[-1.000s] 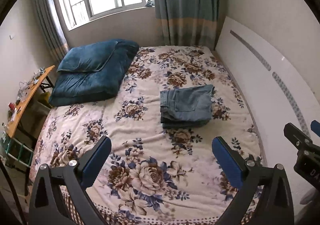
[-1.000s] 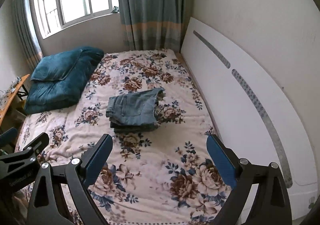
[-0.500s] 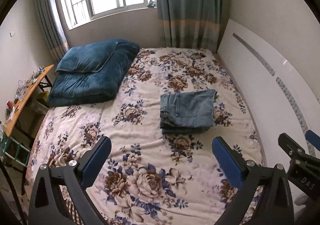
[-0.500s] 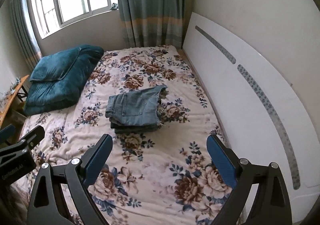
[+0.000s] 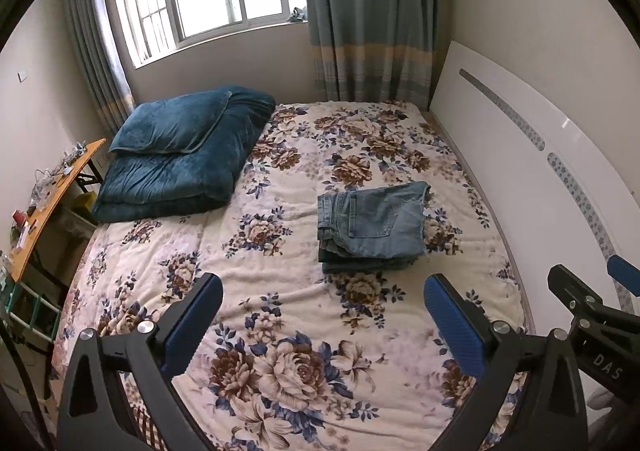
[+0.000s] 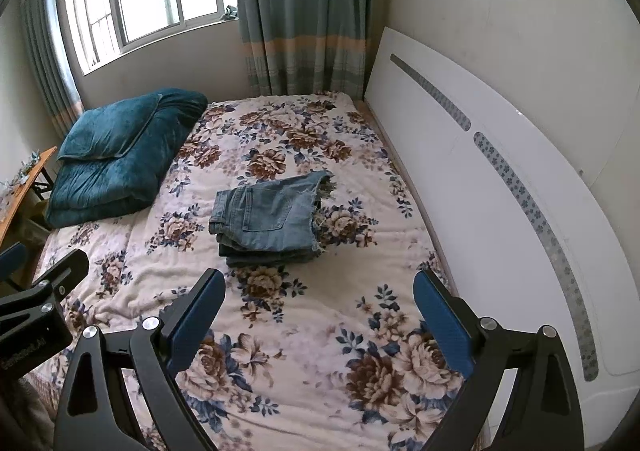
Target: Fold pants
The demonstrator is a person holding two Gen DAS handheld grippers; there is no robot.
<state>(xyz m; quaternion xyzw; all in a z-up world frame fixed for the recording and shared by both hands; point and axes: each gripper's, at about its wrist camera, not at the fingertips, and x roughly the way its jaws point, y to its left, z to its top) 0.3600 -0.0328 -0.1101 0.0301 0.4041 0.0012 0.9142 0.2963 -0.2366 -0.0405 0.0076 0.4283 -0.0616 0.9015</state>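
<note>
Pants (image 5: 372, 225) on bed (image 5: 280, 291), quilt (image 5: 180, 155) left.

The bed (image 5: 280, 331) has a soft cover with big brown and blue flowers on it. A pair of blue jeans (image 5: 370, 225) lies folded in a neat pile near the middle of the bed. A thick dark blue blanket (image 5: 180, 167) lies folded at the far left corner, well apart from the jeans, with a fold of it on top.
</note>
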